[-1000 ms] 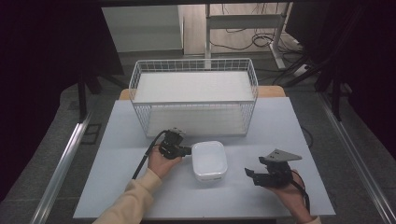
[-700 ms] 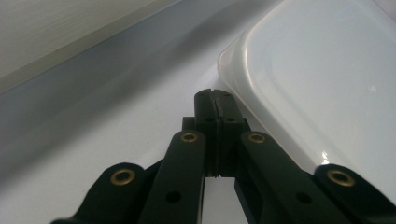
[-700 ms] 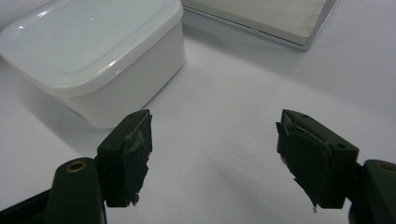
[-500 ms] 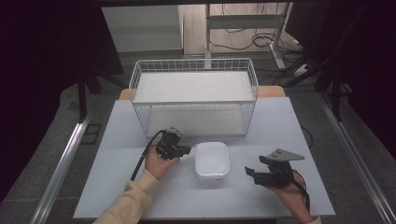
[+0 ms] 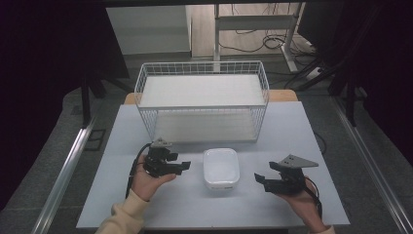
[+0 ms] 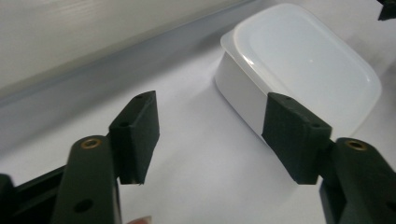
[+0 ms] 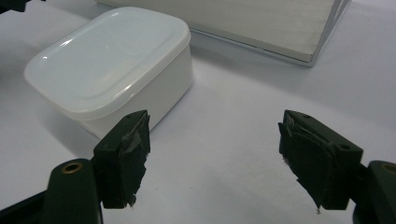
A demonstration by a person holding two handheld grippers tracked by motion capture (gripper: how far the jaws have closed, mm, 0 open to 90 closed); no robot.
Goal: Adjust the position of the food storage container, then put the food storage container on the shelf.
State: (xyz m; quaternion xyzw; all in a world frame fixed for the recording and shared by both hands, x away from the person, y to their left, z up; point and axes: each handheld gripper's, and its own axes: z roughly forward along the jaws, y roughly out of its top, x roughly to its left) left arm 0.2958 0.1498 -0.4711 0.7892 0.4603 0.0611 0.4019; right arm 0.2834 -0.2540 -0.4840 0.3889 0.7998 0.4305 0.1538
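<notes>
Your left gripper (image 5: 182,167) is drawing back from the white lidded box (image 5: 221,167), its jaws having just been opening, with nothing between them now; bare table (image 5: 195,209) is showing between gripper and box.

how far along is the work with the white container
Done: the lidded white container sits on the table in front of the wire basket, lid on. In hand: nothing is gripped; the left gripper has just been opening, its jaws apart with nothing between them, beside the container. The right gripper is open on the other side. Left: probably picking the container up; the basket holds nothing yet.
</notes>
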